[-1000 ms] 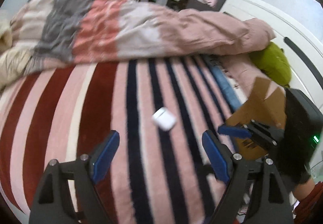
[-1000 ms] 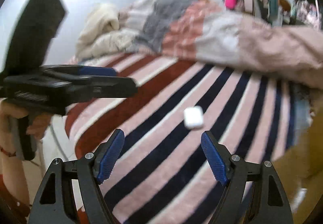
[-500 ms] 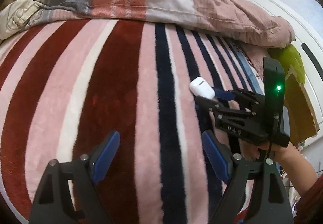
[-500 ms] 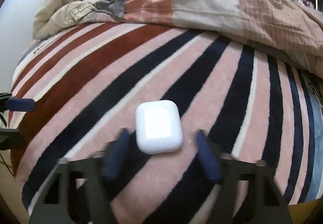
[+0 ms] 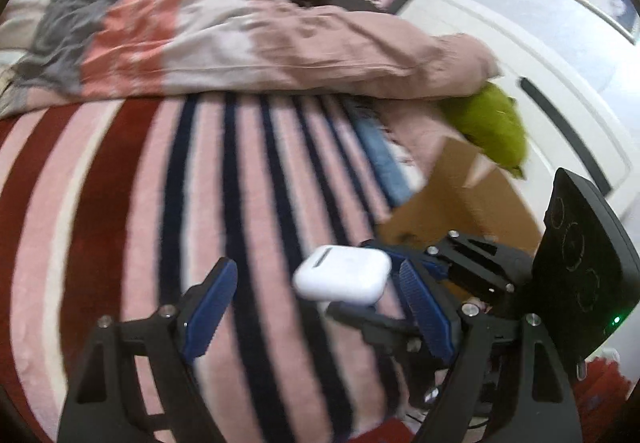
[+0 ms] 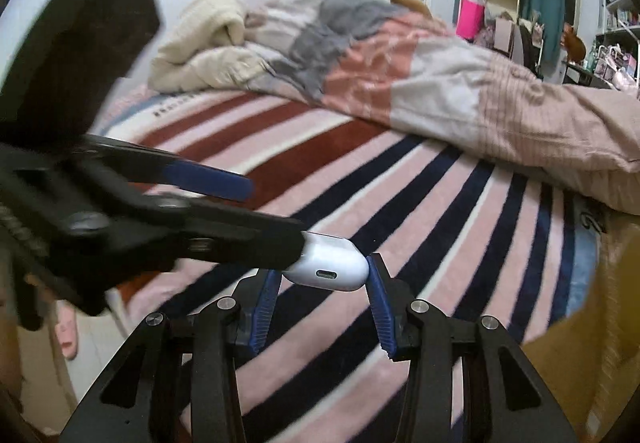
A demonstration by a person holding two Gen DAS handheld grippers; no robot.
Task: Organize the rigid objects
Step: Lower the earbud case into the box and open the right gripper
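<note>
Left gripper (image 5: 316, 295) at 6 o'clock, blue pads wide apart, nothing between them. White earbud case (image 5: 343, 274) at 5 o'clock, clamped by right gripper (image 5: 362, 283) entering from 4 o'clock, raised above striped blanket (image 5: 160, 183). Cardboard box (image 5: 460, 203) at 3 o'clock, just beyond right gripper. Green cushion (image 5: 496, 127) at 2 o'clock, tucked under pink duvet (image 5: 248, 43) lying across 12 o'clock.

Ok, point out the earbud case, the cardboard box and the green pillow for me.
earbud case (image 6: 329, 268): right wrist view, end face with the charging port.
cardboard box (image 5: 460, 203): left wrist view, inner wall below the flap.
green pillow (image 5: 494, 123): left wrist view, middle of its top.
</note>
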